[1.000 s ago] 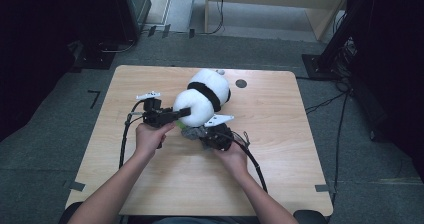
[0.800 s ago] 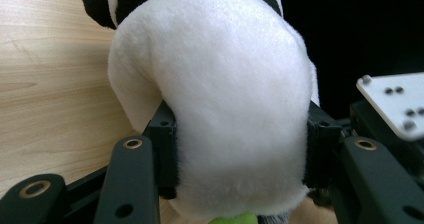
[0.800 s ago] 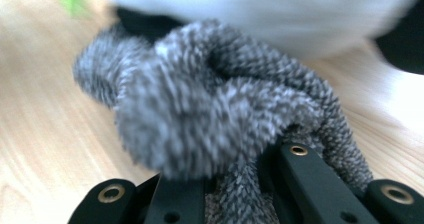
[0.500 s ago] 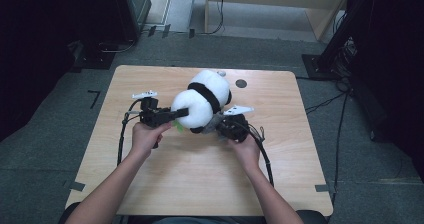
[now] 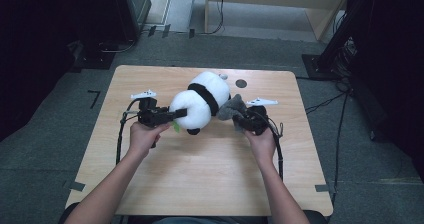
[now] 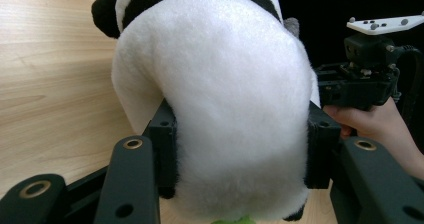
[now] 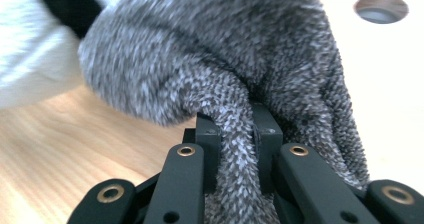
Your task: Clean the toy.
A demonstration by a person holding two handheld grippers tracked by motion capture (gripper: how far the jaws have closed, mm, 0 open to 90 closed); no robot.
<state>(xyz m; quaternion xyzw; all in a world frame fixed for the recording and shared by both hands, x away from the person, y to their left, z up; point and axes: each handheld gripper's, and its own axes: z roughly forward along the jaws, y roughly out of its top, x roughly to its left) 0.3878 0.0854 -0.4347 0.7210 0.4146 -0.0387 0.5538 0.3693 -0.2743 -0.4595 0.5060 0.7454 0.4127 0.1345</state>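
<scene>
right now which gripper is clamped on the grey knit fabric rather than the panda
The right gripper: it pinches a fold of the grey knitted fabric. The left gripper squeezes the white and black plush panda.

Lab: cables (image 5: 325, 103), dark equipment stands (image 5: 345, 29)

black-and-white plush panda (image 5: 200, 104), speckled grey knit cloth (image 7: 240, 74)

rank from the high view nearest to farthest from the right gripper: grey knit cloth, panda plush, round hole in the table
1. grey knit cloth: pinched in the right gripper, at its left.
2. round hole: on the table beyond the gripper.
3. panda plush: behind the cloth, further left.
The last two are close to call.
</scene>
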